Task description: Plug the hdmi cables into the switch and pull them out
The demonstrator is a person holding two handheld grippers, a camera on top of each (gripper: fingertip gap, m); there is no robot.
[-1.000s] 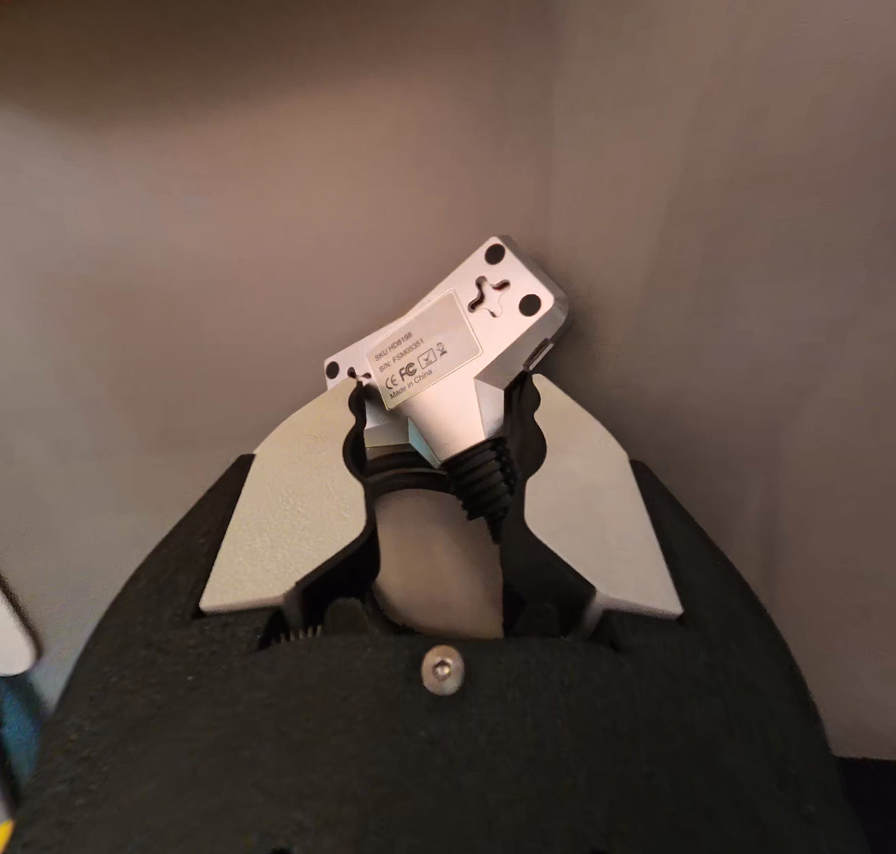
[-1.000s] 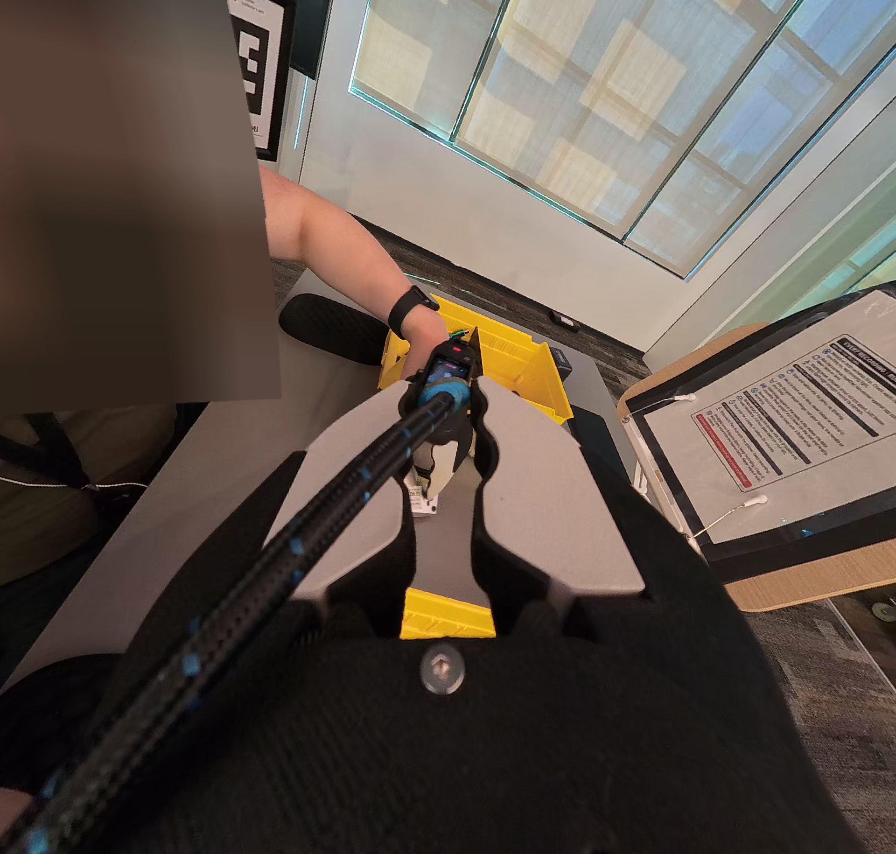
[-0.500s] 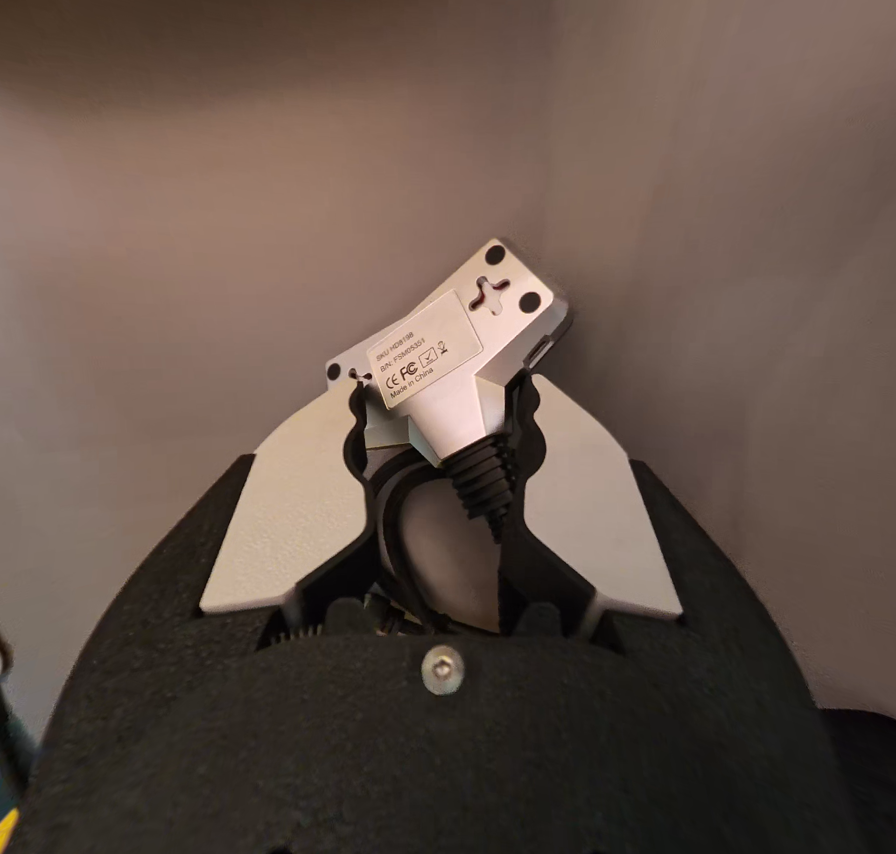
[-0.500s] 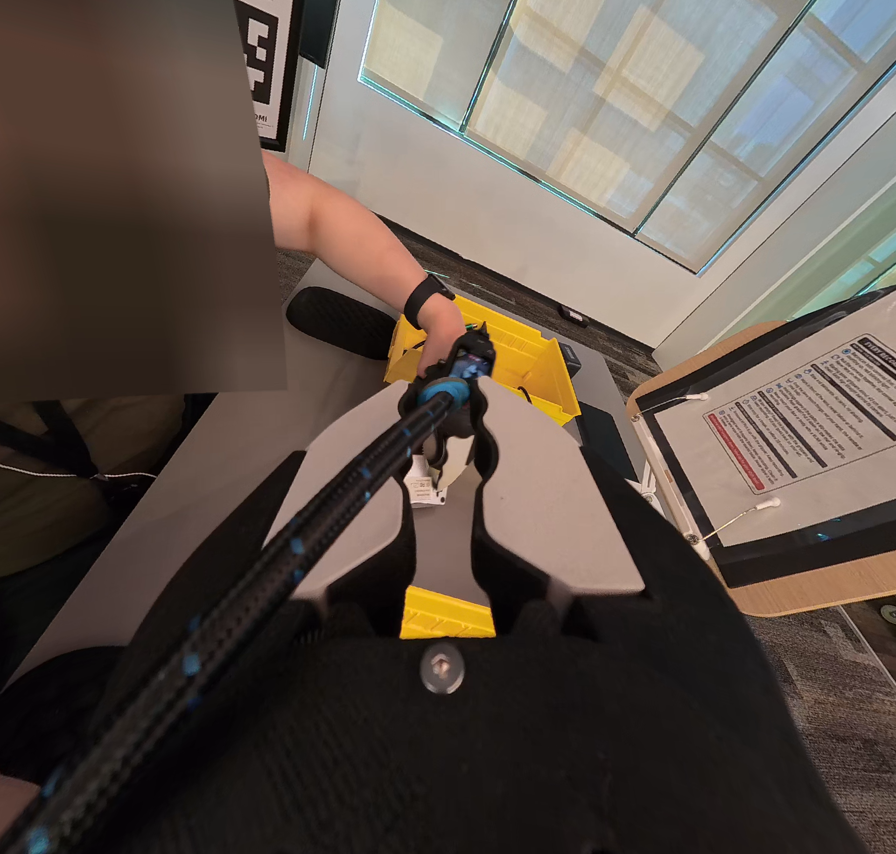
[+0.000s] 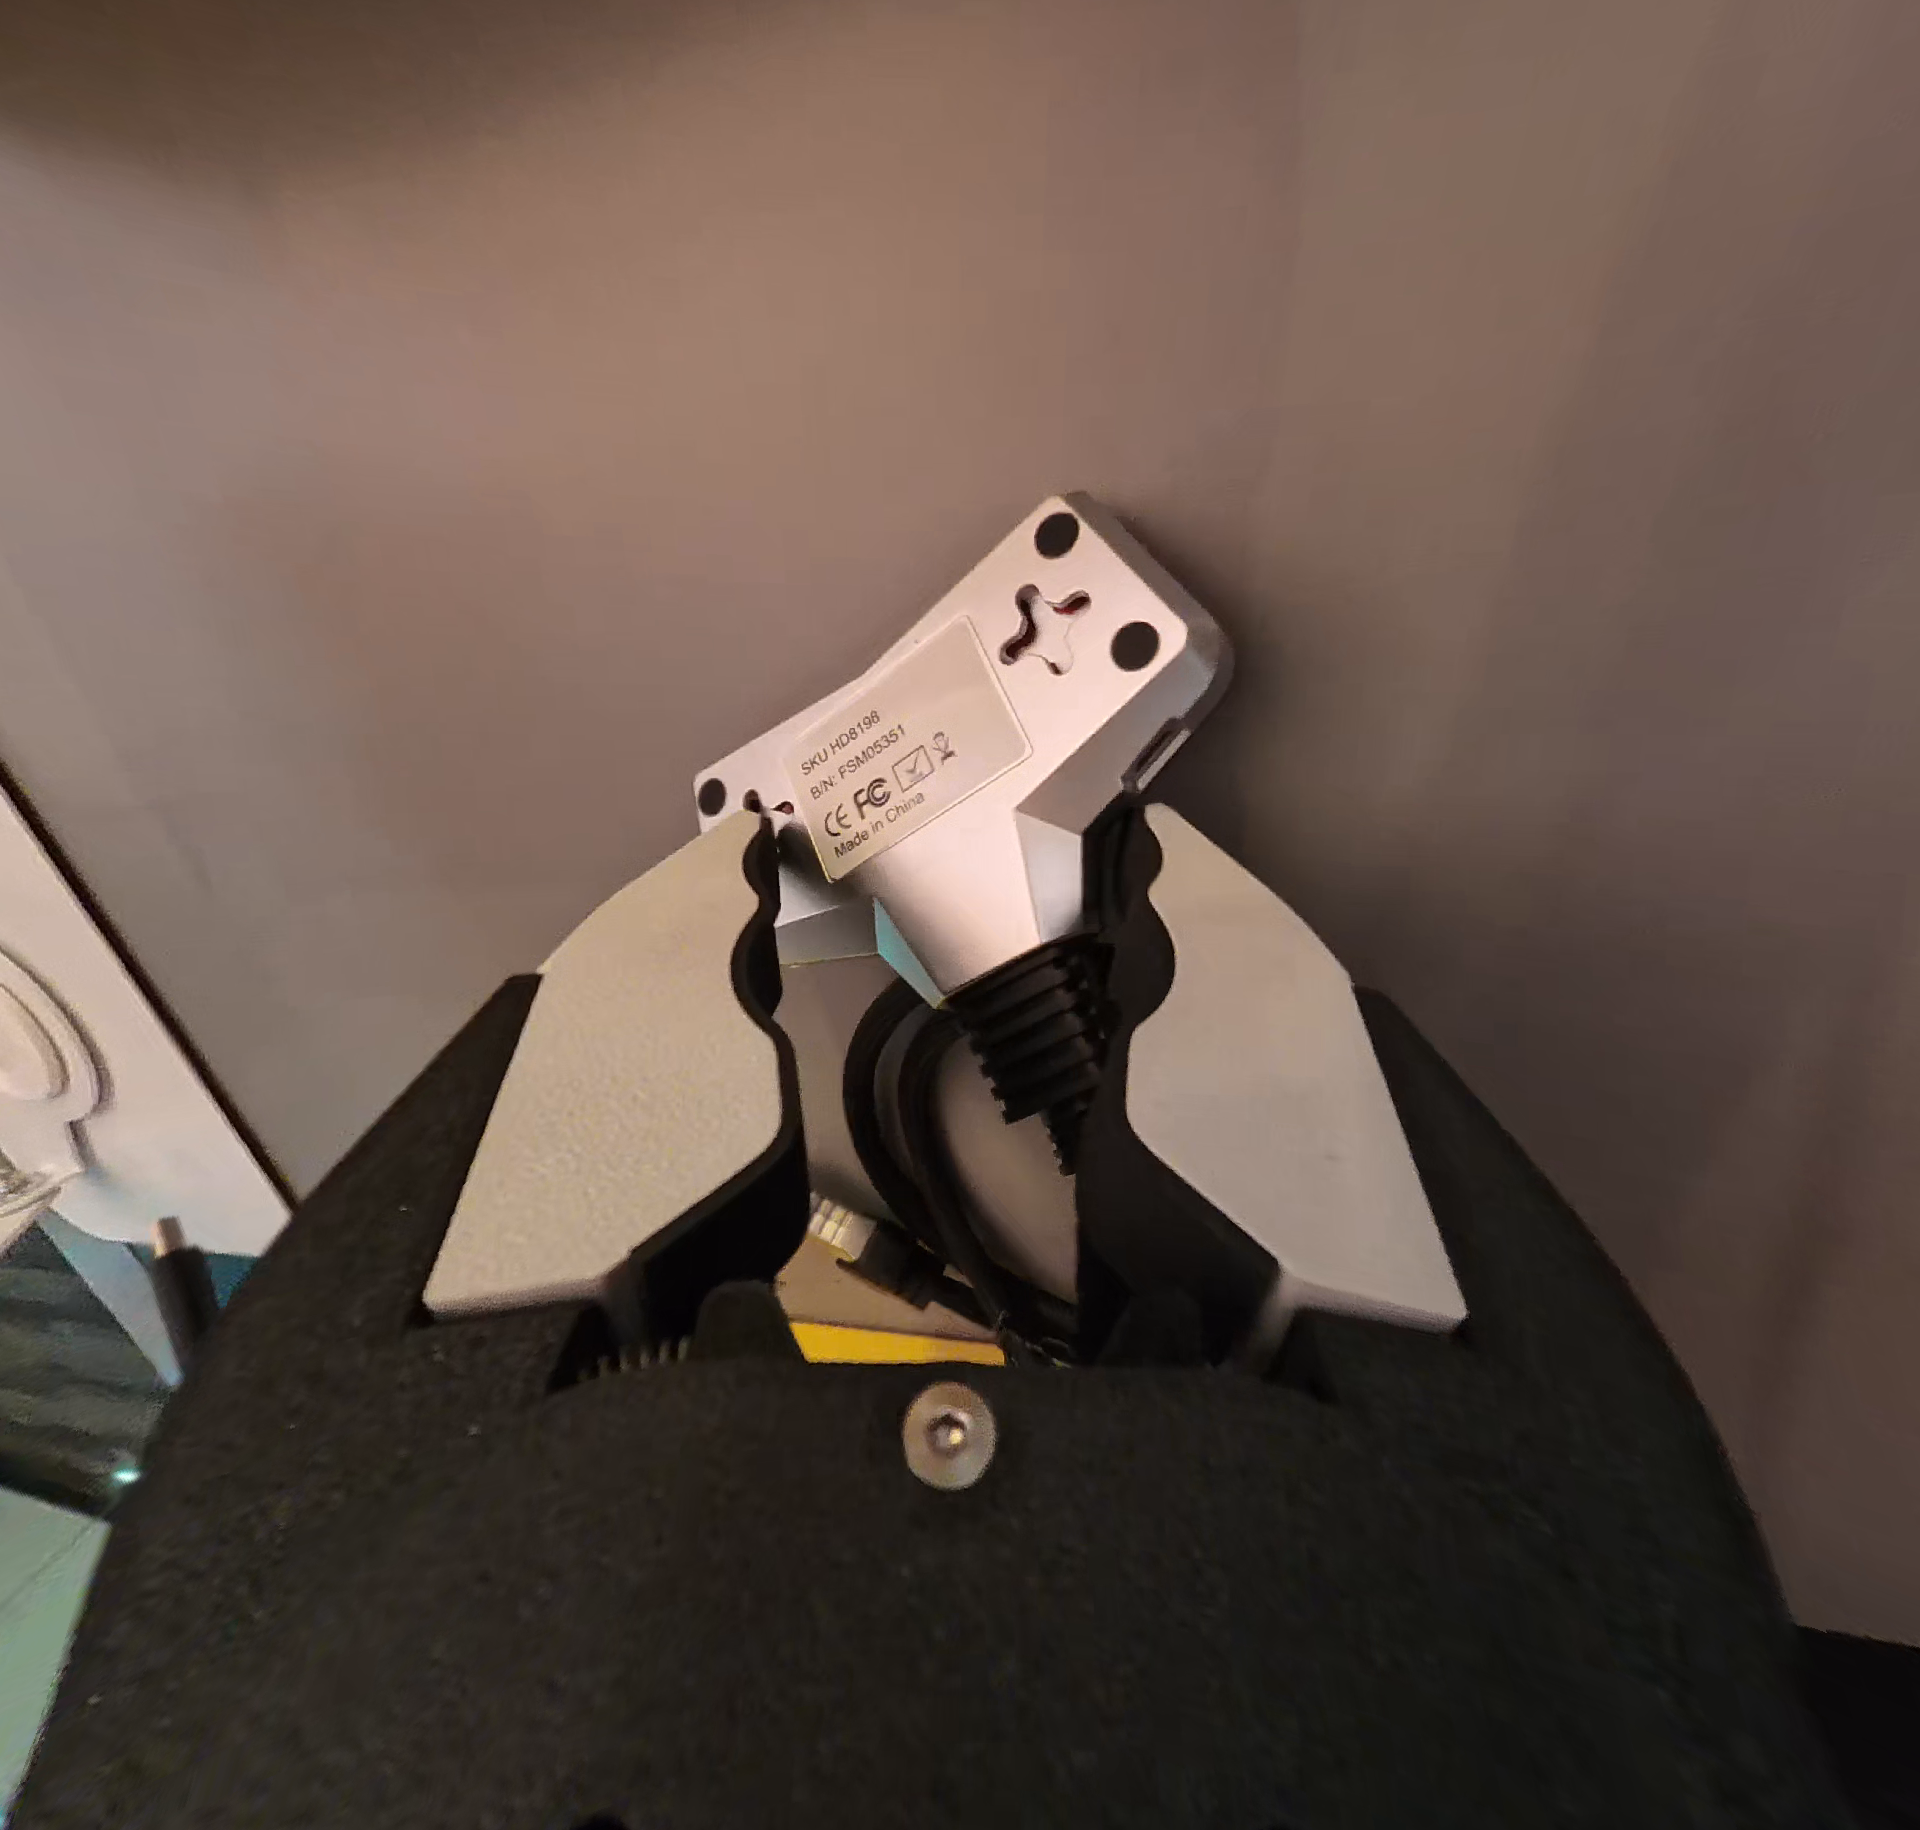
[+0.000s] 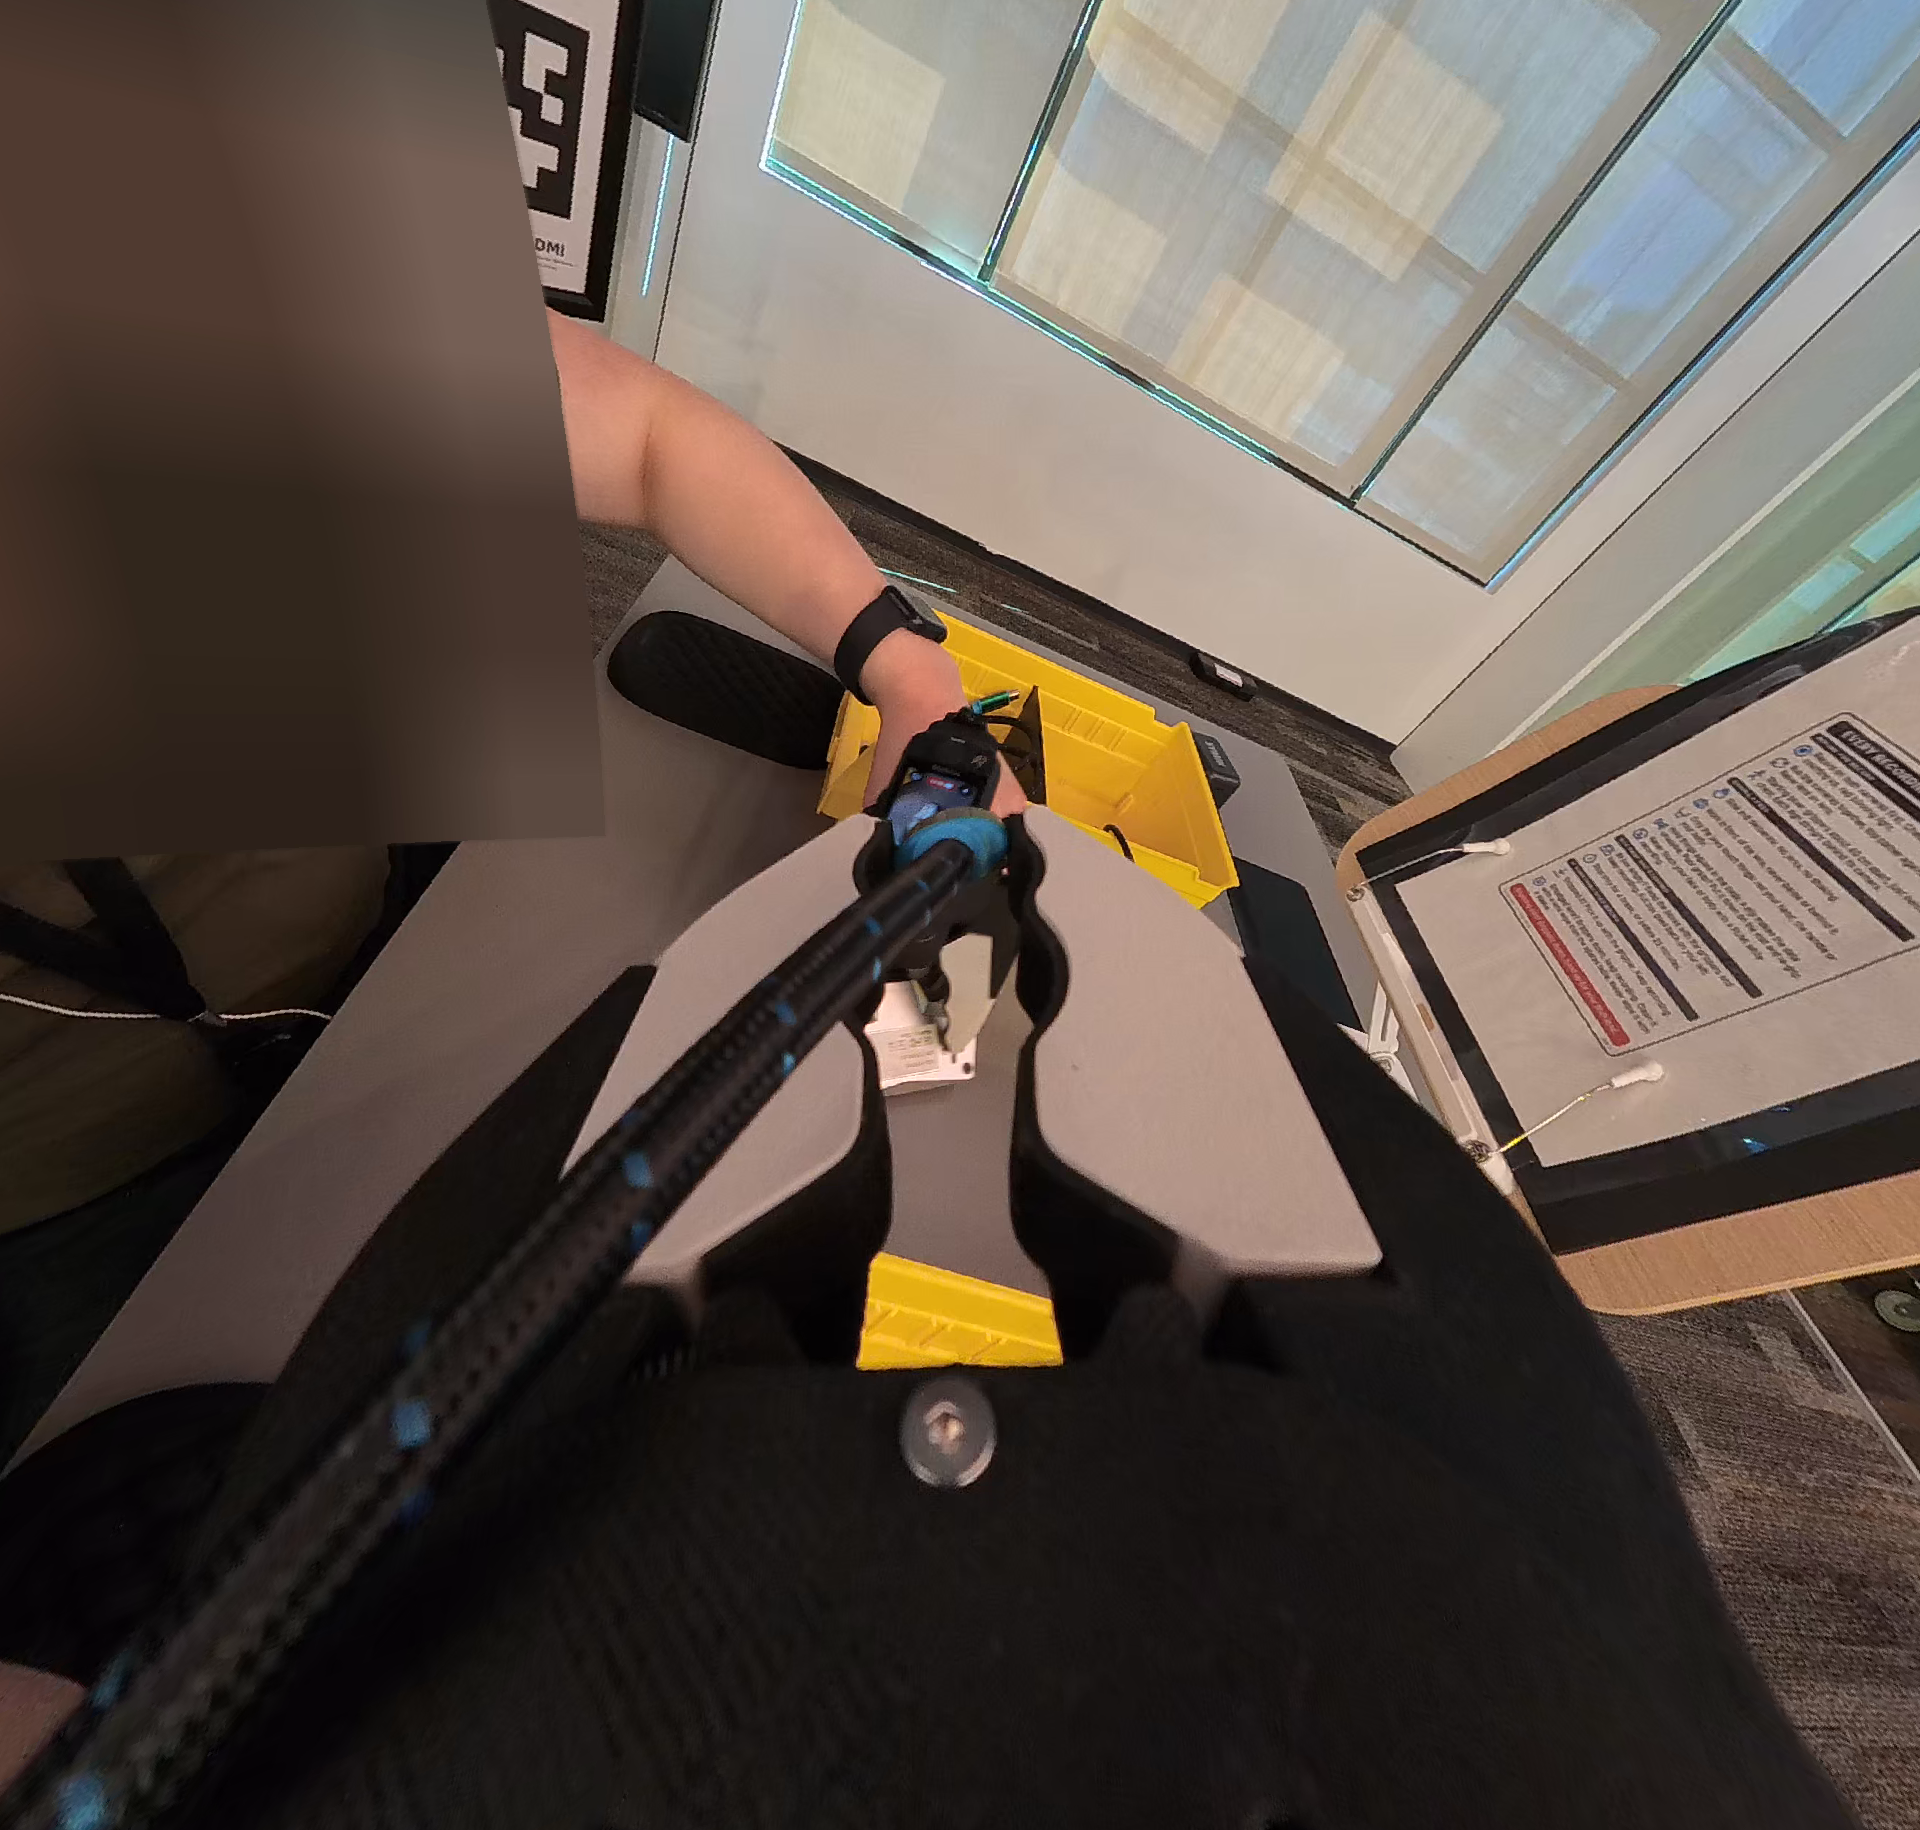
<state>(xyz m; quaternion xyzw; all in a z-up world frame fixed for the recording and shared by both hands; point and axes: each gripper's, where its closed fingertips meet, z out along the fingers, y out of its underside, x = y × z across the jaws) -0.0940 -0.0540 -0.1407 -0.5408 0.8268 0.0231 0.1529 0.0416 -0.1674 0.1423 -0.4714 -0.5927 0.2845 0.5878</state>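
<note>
Right claw: the right gripper point(image 6: 948, 881) is clenched on the braided black-and-blue HDMI cable point(image 6: 665, 1105), gripping it just behind the blue collar of the plug; the cable trails back toward the camera on its left side.
Left claw: the left gripper point(image 5: 930, 845) is clenched on the silver switch point(image 5: 977, 731) at its narrow neck, above the ribbed black strain relief point(image 5: 1029, 1027), underside and label facing the camera.
Switch position: tilted up and to the right, its wide end beyond the fingertips against a plain grey wall point(image 5: 935, 274); one port point(image 5: 1162, 752) shows on its right edge.
Beyond the plug: the right wrist view shows the other gripper held by a hand point(image 6: 925, 700) just past the plug, over a yellow bin point(image 6: 1122, 783) on the grey table point(image 6: 499, 949).
Step in hand: probably bringing plug to port; whether it is already seated cannot be told.
Next move: calls for squaring the plug with the port, then a straight push.
</note>
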